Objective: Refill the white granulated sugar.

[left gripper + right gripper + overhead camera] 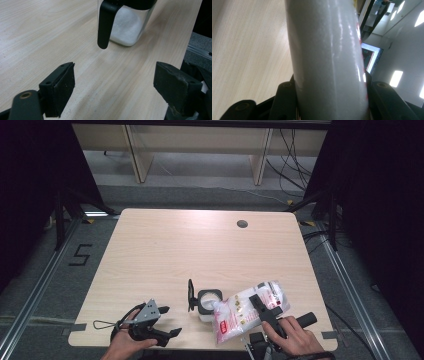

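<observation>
— The right gripper (pixel 264 312) pinches the bag (pixel 245 312), tilted over the open jar (pixel 209 302) near the table's (pixel 200 245) front edge.
— Left gripper (pixel 167 332) idles, spread. I'd steady that jar and tip slowly.

Light wood-grain table (pixel 165 255), rounded corners, round cable hole (pixel 242 224) near far right edge. Standing on it near the front edge, about mid-width: clear square jar (pixel 209 303) with white granules inside, black hinged lid (pixel 190 295) flipped up on its left side. Rest of the tabletop is plain wood. Table stands on grey floor (pixel 60 270) marked "5" (pixel 80 254).
</observation>
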A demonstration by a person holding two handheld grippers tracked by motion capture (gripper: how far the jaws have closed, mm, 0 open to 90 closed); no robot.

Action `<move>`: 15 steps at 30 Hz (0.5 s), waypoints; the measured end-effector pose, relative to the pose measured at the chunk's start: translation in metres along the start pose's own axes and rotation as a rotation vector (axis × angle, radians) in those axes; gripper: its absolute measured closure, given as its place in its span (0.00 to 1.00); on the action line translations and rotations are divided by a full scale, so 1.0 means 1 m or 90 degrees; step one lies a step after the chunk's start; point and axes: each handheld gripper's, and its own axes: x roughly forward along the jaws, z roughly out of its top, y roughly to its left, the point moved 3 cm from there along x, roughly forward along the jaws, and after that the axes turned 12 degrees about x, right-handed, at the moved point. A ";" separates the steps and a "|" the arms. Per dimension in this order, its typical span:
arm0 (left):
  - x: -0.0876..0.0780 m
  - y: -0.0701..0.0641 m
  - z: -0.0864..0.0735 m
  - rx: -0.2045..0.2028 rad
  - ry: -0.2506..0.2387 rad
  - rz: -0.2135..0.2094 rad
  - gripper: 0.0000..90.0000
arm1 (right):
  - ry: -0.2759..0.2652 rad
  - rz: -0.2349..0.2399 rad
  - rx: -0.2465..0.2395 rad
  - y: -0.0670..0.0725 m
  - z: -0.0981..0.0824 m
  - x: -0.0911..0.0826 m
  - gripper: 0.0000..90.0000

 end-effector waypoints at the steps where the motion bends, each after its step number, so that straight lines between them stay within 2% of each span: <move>1: 0.000 0.000 0.000 0.000 0.002 0.000 0.19 | 0.002 -0.001 0.000 0.000 0.000 0.000 0.65; 15: 0.000 0.000 0.000 0.002 0.000 0.000 0.19 | 0.007 -0.002 -0.018 -0.003 0.000 -0.001 0.65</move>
